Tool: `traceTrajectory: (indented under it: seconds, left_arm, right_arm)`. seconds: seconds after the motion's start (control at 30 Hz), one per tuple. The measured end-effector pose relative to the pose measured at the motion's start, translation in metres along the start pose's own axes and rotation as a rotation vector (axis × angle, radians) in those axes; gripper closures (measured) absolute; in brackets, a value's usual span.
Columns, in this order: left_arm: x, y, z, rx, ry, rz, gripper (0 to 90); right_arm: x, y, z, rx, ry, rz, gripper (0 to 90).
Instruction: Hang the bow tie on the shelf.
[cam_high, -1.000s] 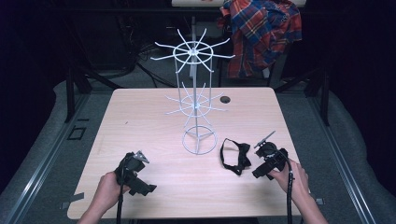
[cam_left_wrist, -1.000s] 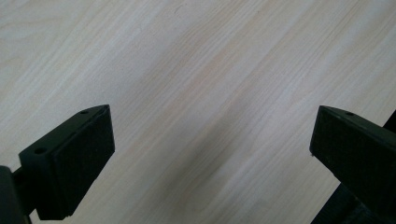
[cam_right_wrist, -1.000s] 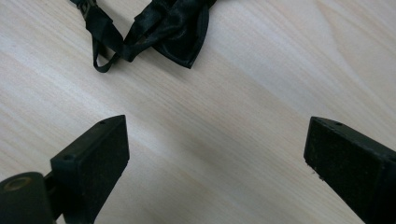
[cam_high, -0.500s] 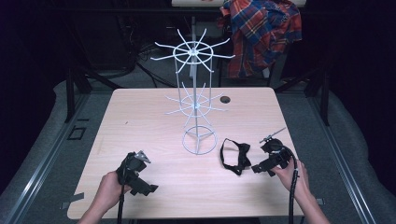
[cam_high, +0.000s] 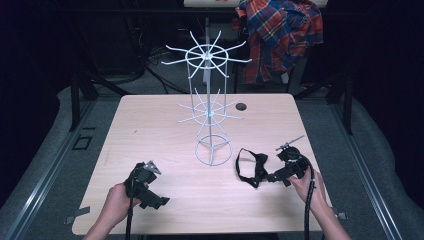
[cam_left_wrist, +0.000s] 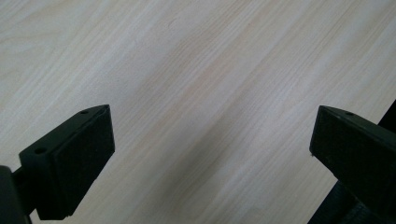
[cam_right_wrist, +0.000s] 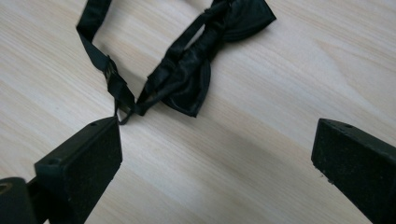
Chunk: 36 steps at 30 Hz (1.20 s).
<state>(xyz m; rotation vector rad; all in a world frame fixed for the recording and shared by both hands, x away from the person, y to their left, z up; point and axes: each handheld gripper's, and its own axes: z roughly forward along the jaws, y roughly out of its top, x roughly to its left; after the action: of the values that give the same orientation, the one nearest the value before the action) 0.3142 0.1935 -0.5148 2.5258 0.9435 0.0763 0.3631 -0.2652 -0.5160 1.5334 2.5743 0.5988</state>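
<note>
A black bow tie (cam_high: 251, 167) with a looped strap lies on the wooden table (cam_high: 150, 125), right of the base of a white wire rack (cam_high: 212, 115). My right gripper (cam_high: 272, 177) lies just right of the tie, jaws pointing at it and open. In the right gripper view the bow tie (cam_right_wrist: 196, 70) lies just ahead of the gripper (cam_right_wrist: 215, 140). The strap's clasp sits at the tip of the left finger (cam_right_wrist: 79, 163). My left gripper (cam_high: 155, 200) rests at the front left, held by a hand. It (cam_left_wrist: 210, 135) is open over bare wood.
The rack has two tiers of thin spokes and a ring foot at the table's centre. A dark round hole (cam_high: 241, 106) sits near the far edge. A plaid shirt (cam_high: 280, 35) hangs behind the table. Cables trail from both grippers toward the front edge.
My right gripper has shifted slightly up and left, closer to the bow tie. The left gripper and the tie have stayed put.
</note>
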Motion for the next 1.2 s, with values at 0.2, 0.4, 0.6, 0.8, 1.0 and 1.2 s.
traceTrajectory:
  seconds: [0.2, 0.4, 0.6, 0.8, 1.0, 1.2]
  left_arm:
    - [0.0, -0.002, -0.003, -0.019, 0.0, -0.008, 0.1]
    - [-0.001, -0.001, -0.002, -0.017, -0.004, -0.008, 0.1]
    - [0.0, -0.001, -0.001, -0.011, -0.003, -0.02, 0.1]
    - [0.001, -0.001, -0.001, -0.007, -0.007, -0.028, 0.1]
    - [0.0, -0.002, -0.002, 0.0, -0.003, -0.027, 0.1]
    - [-0.001, -0.002, -0.002, 0.002, 0.002, -0.023, 0.1]
  right_arm:
    - [0.003, 0.012, 0.009, -0.02, 0.013, 0.014, 0.1]
    - [0.01, 0.026, 0.021, -0.004, -0.014, -0.008, 2.7]
    - [0.013, 0.035, 0.029, -0.049, 0.009, -0.005, 15.0]
    - [0.017, 0.041, 0.038, 0.022, 0.0, -0.019, 37.5]
    - [0.02, 0.04, 0.042, 0.015, 0.01, -0.036, 53.5]
    - [0.02, 0.039, 0.042, 0.021, -0.02, -0.032, 57.7]
